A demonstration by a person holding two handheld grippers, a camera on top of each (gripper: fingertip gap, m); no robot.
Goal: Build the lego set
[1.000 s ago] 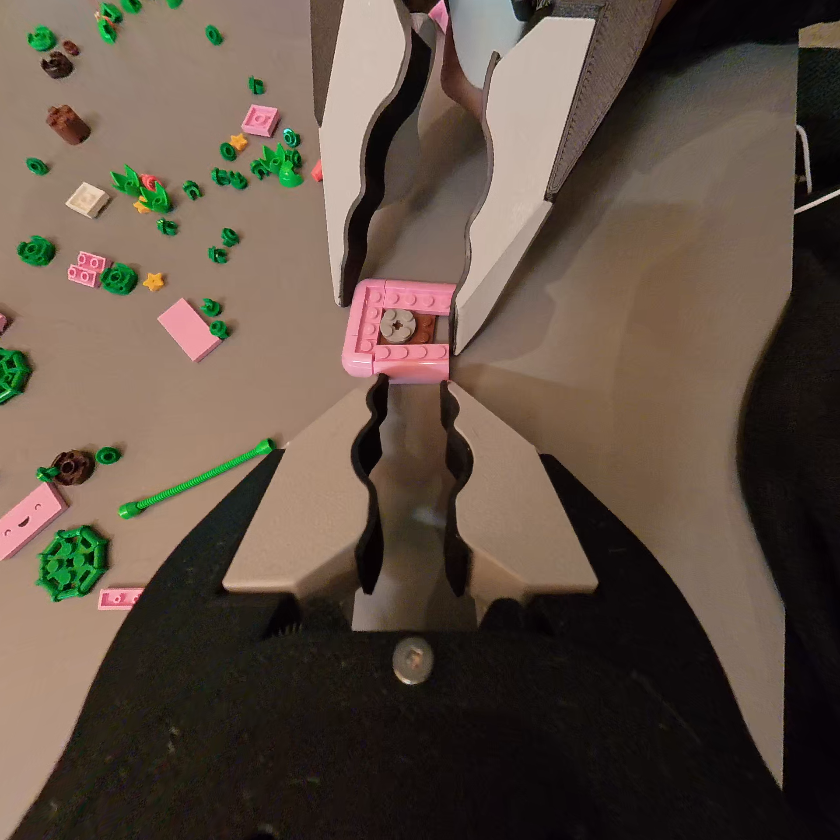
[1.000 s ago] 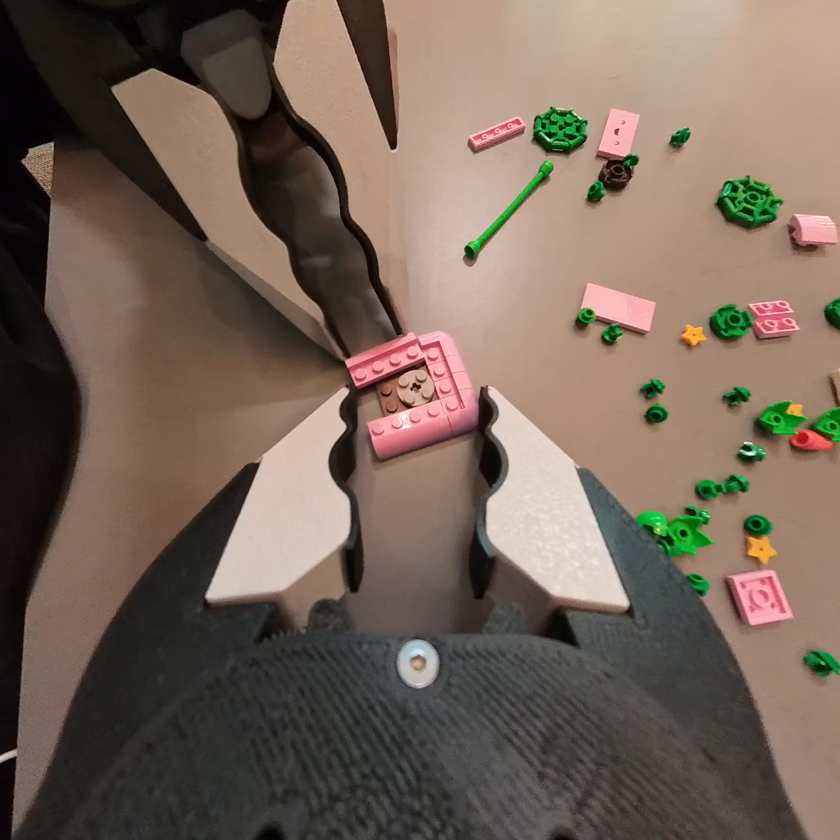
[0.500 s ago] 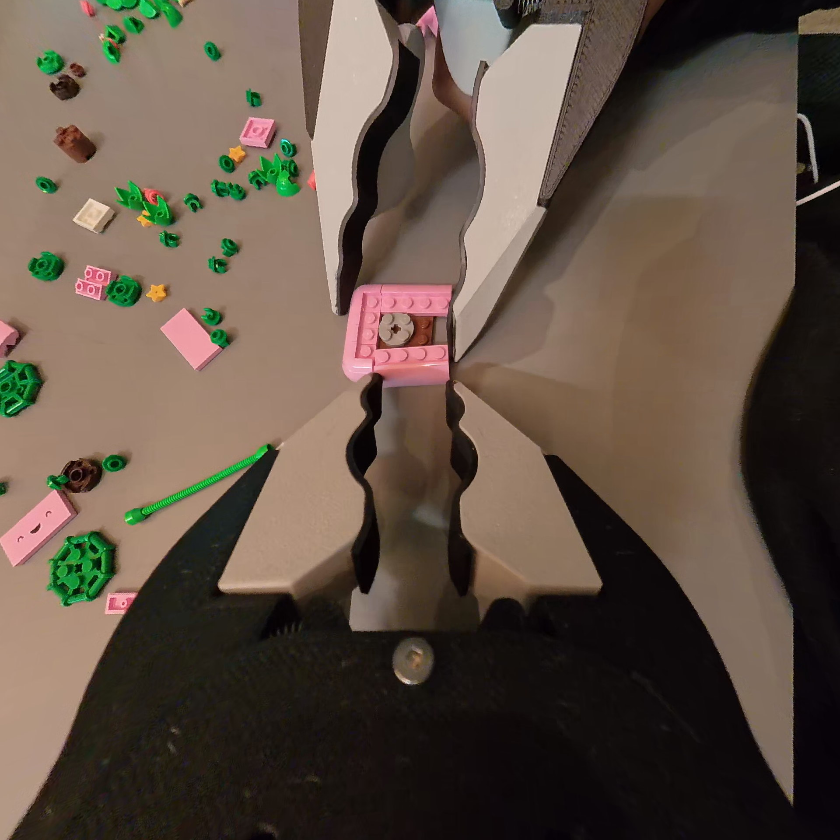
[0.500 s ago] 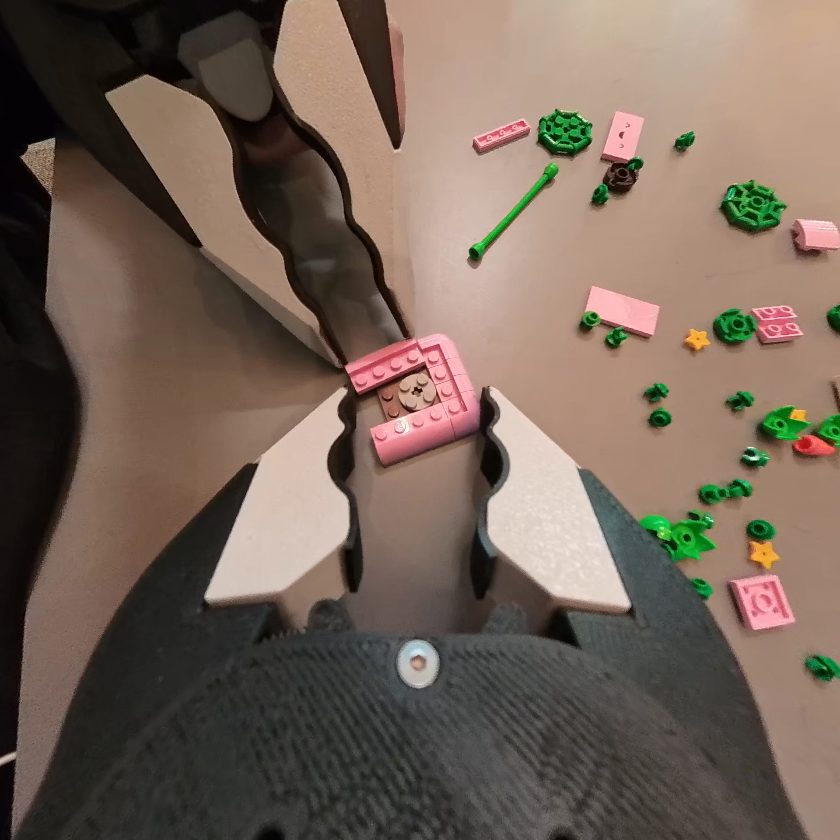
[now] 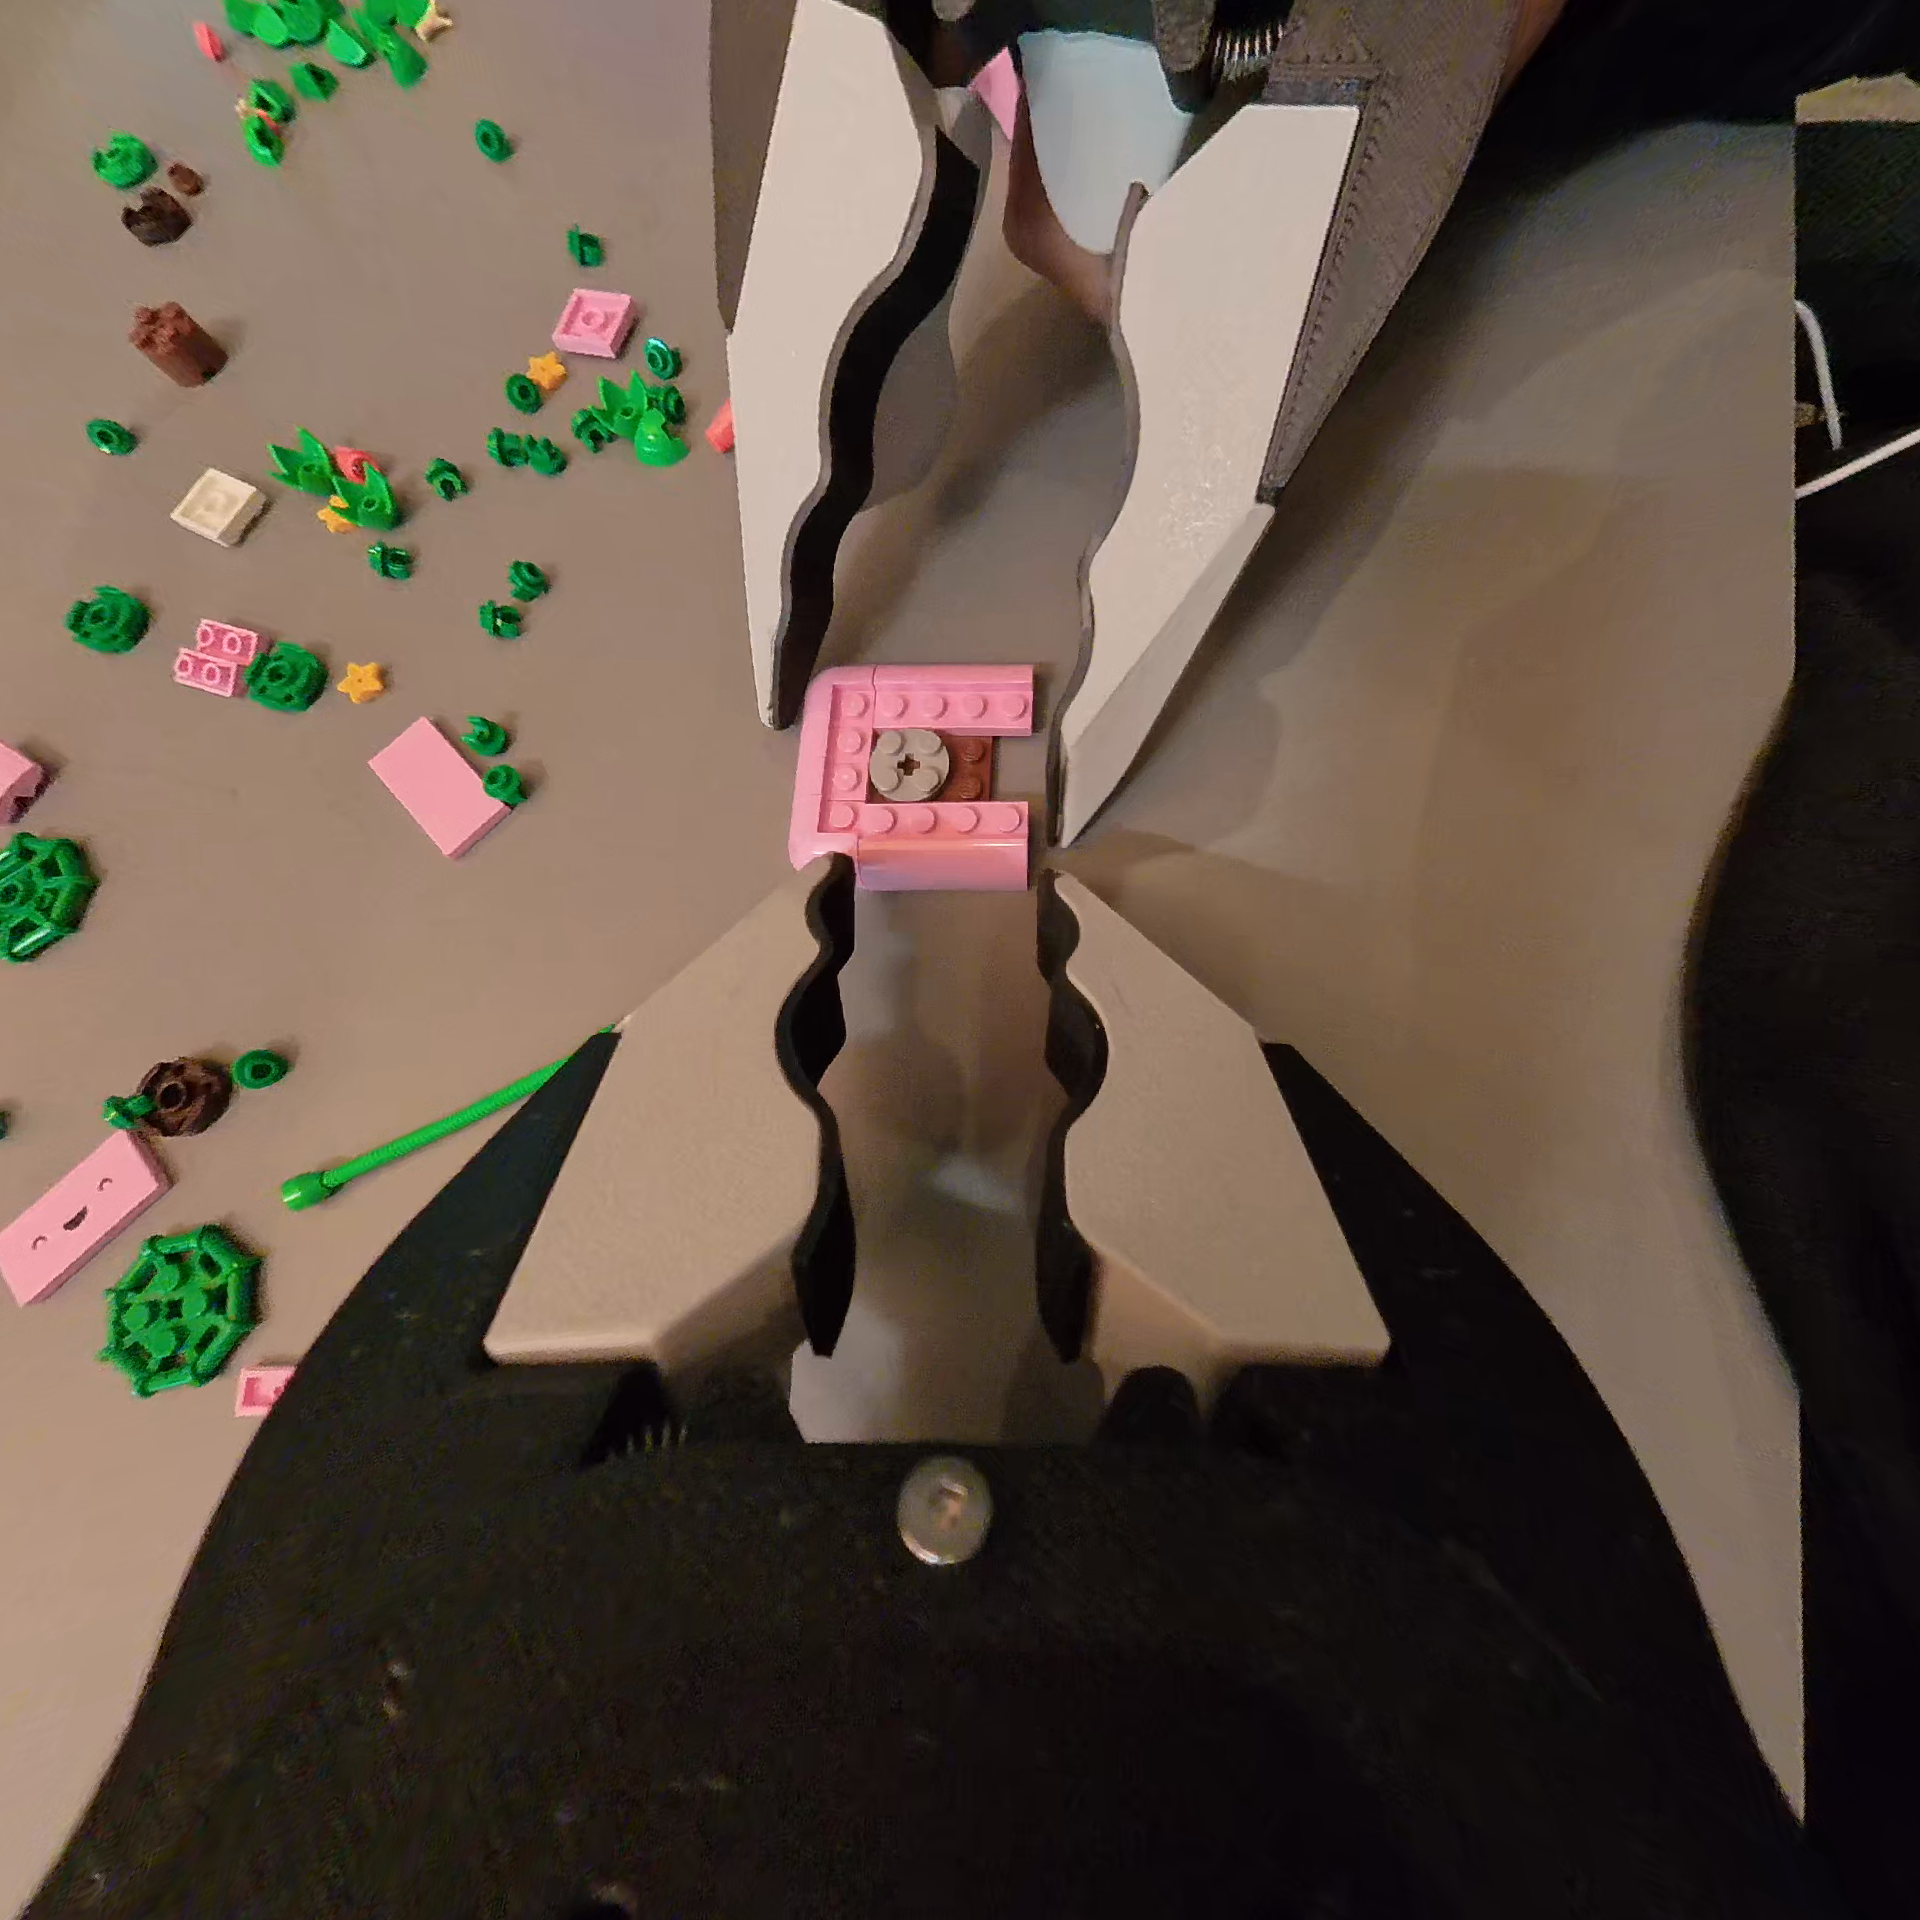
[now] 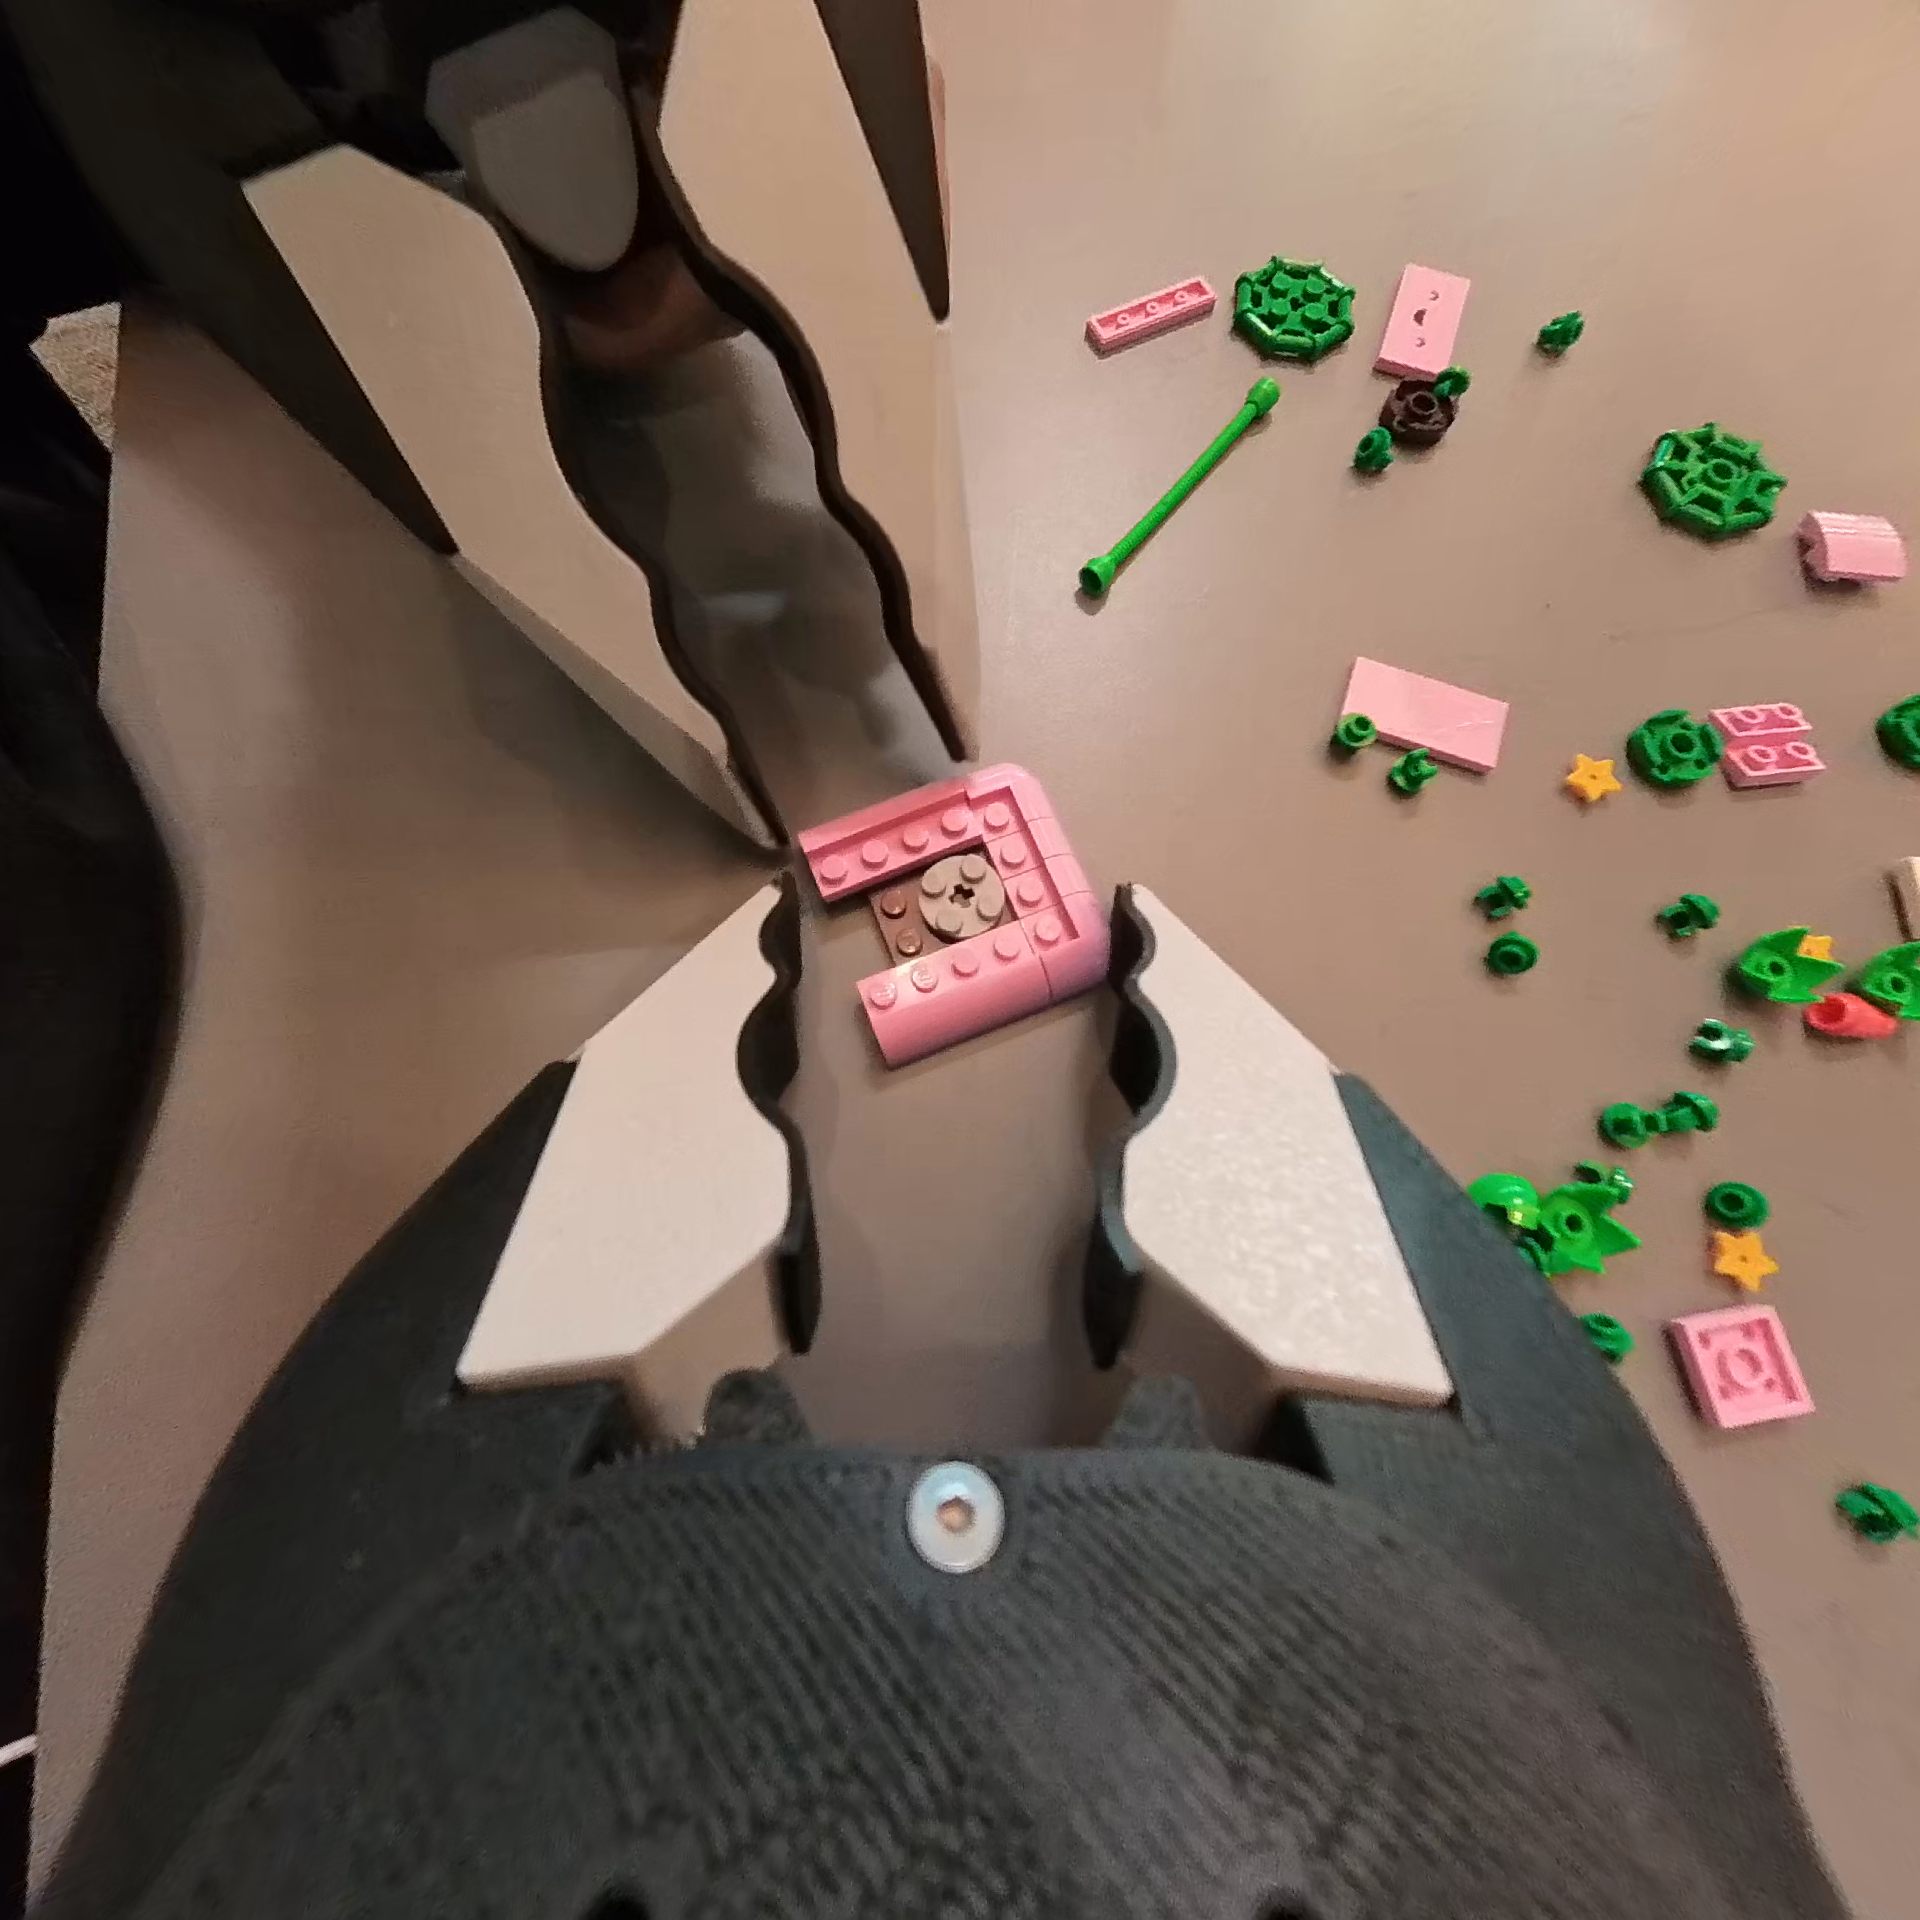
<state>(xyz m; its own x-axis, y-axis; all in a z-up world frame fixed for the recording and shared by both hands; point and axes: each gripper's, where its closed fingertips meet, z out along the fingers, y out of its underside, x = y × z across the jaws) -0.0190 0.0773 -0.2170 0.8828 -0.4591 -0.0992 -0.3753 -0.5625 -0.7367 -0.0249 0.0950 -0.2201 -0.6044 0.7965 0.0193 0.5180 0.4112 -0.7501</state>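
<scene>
We see the pink assembly (image 5: 912, 777), a studded C-shaped frame with one rounded corner around a brown plate and a grey round stud piece, lying on the smooth matte table (image 5: 1455, 727) between two opposed grippers. Our left gripper (image 5: 940, 883) and right gripper (image 6: 951, 904) both have wavy-edged grey fingers spread apart, gripping nothing. Glossy green and pink loose pieces (image 5: 436, 784) lie scattered beside.

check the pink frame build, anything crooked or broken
Nothing stands out. The pink frame lies flat on the table, walls square, grey round plate seated inside; one side is open, seemingly just unbuilt.
</scene>
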